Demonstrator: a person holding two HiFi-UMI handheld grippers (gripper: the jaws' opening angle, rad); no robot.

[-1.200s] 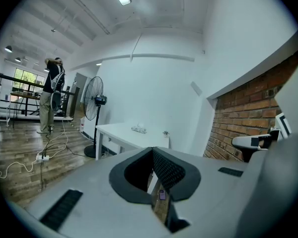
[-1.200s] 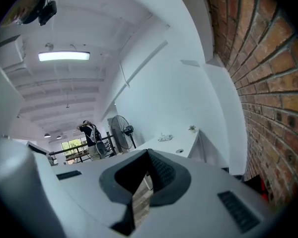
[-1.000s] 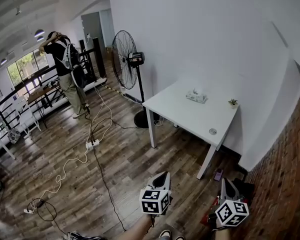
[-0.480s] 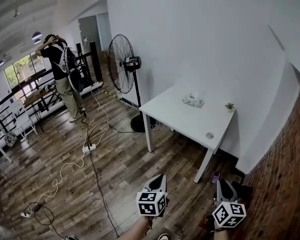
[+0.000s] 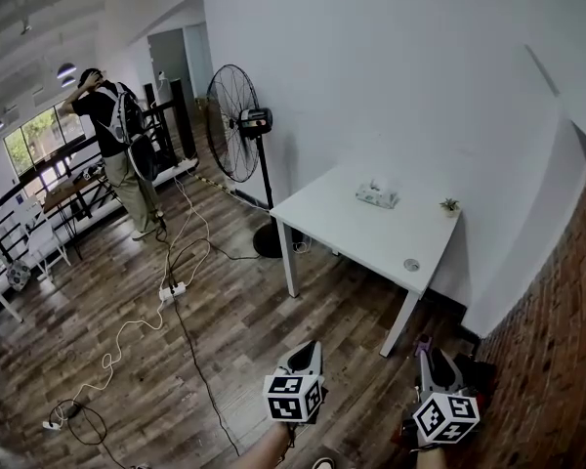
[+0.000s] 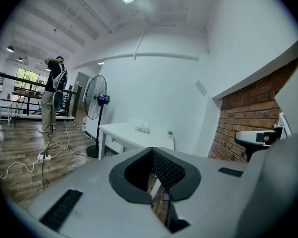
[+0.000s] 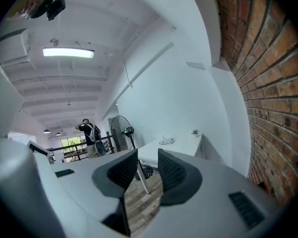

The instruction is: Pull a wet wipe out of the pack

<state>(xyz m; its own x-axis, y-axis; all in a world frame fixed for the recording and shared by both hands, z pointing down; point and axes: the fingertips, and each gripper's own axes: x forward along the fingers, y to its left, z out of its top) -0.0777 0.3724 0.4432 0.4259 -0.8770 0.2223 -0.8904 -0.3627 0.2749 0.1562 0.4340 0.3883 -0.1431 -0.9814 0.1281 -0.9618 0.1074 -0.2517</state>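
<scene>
The wet wipe pack lies on a white table by the wall, far ahead of both grippers. It is small in the left gripper view and in the right gripper view. My left gripper hangs low over the wooden floor, and its pads meet at the tips with nothing between them. My right gripper is beside it, near the brick wall. Its pads stand apart, with floor and a table leg showing in the gap.
A small potted plant and a round disc also sit on the table. A standing fan is left of it. Cables and a power strip trail over the floor. A person stands far left by a railing. A brick wall runs along the right.
The view has shifted a little, so the fan and table sit slightly further left. Both grippers have dropped slightly in the picture. Their jaws look the same.
</scene>
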